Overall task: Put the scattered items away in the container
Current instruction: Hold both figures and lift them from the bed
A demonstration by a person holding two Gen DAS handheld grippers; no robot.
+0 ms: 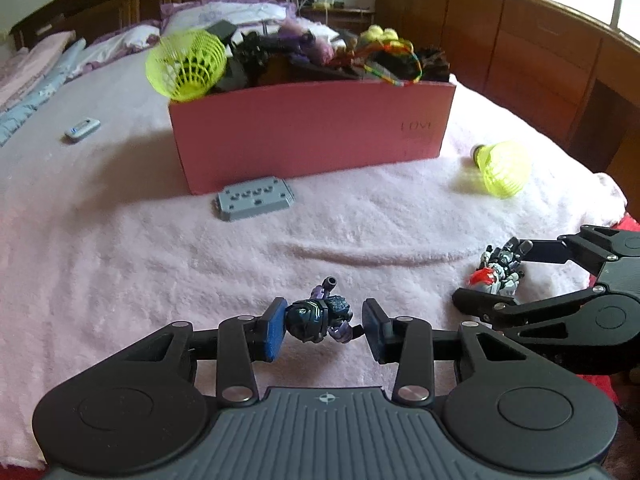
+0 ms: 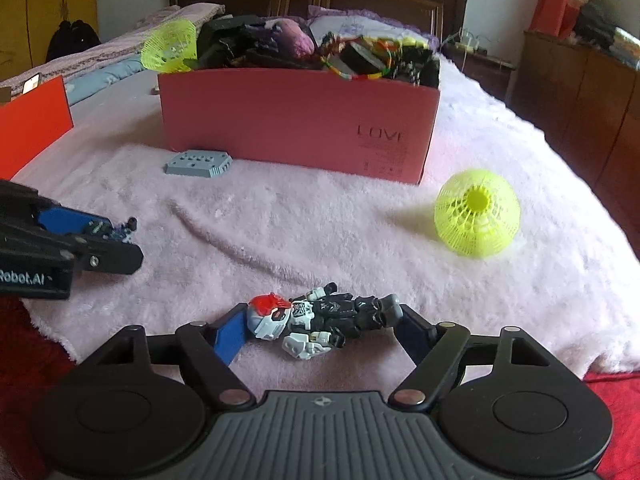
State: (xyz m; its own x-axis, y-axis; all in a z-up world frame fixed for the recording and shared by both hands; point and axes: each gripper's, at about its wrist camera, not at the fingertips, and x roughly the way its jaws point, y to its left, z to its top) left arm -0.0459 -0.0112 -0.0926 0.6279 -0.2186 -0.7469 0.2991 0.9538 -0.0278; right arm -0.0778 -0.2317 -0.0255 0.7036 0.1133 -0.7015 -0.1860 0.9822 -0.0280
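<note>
A pink box (image 1: 312, 132) marked LOVE stands on the pink blanket, heaped with toys; it also shows in the right wrist view (image 2: 296, 128). My left gripper (image 1: 324, 328) is open around a dark purple toy figure (image 1: 320, 316) lying on the blanket. My right gripper (image 2: 320, 328) is open around a white, black and red robot figure (image 2: 316, 320), also lying flat; this figure shows in the left wrist view (image 1: 498, 270) too. A grey brick plate (image 1: 256, 198) lies in front of the box. A yellow shuttlecock (image 1: 502, 168) lies to the right of the box.
Another yellow shuttlecock (image 1: 186, 64) sticks out of the box's left corner. A small white remote (image 1: 82, 129) lies far left. A red board (image 2: 34, 128) stands at the left. Pillows and a wooden headboard are behind; wooden cabinets (image 1: 540, 48) run along the right.
</note>
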